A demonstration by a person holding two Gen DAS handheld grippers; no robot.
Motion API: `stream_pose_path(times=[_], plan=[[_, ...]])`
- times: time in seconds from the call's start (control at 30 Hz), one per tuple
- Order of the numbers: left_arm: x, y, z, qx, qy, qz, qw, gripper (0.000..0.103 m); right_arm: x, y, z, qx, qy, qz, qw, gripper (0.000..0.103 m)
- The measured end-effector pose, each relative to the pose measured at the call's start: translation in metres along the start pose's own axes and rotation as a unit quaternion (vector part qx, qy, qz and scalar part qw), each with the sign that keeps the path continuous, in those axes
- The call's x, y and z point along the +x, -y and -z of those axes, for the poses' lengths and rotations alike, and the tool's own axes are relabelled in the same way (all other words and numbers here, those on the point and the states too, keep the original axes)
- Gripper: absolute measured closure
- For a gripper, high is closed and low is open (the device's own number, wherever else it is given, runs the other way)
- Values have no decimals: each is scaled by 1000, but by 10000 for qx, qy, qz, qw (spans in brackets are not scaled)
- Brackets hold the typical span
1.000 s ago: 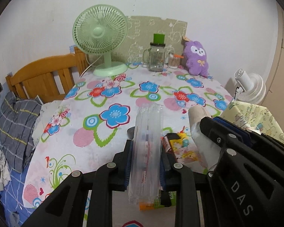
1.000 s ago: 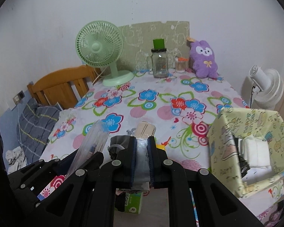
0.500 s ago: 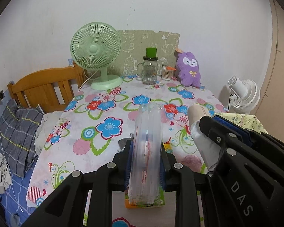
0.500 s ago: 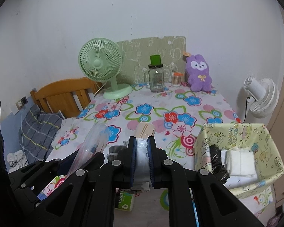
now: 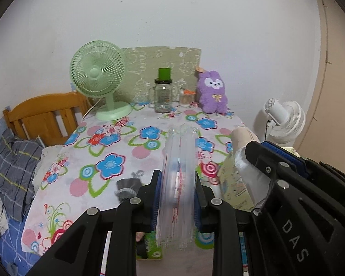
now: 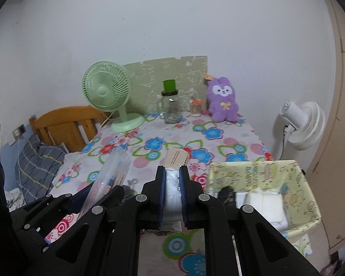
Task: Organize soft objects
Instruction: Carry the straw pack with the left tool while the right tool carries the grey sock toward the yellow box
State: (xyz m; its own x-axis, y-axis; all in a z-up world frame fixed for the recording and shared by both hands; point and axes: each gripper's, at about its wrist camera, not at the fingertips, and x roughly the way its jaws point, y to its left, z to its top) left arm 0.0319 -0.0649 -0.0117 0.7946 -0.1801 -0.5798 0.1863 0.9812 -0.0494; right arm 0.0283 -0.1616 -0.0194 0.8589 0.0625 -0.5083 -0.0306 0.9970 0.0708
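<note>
The left gripper (image 5: 177, 195) has its fingers clamped on a clear plastic packet (image 5: 178, 179), held upright above the near edge of the flowered bench (image 5: 135, 142). The right gripper (image 6: 173, 195) is clamped on a white wrapped roll (image 6: 172, 184) with a beige end, just left of the yellow-green fabric bin (image 6: 294, 184), which holds white folded pads (image 6: 264, 204).
</note>
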Motion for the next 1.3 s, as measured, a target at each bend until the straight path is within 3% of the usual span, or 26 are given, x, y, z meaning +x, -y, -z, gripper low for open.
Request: stream_pose_path(times=[0.8, 1.3], plan=[[27, 94, -9, 533, 50, 565, 9970, 80, -14, 95, 1, 390, 122, 729, 9965, 88], [60, 129, -4, 757, -155, 718, 9944, 77, 7, 139, 12, 692, -67, 896, 9935, 88]])
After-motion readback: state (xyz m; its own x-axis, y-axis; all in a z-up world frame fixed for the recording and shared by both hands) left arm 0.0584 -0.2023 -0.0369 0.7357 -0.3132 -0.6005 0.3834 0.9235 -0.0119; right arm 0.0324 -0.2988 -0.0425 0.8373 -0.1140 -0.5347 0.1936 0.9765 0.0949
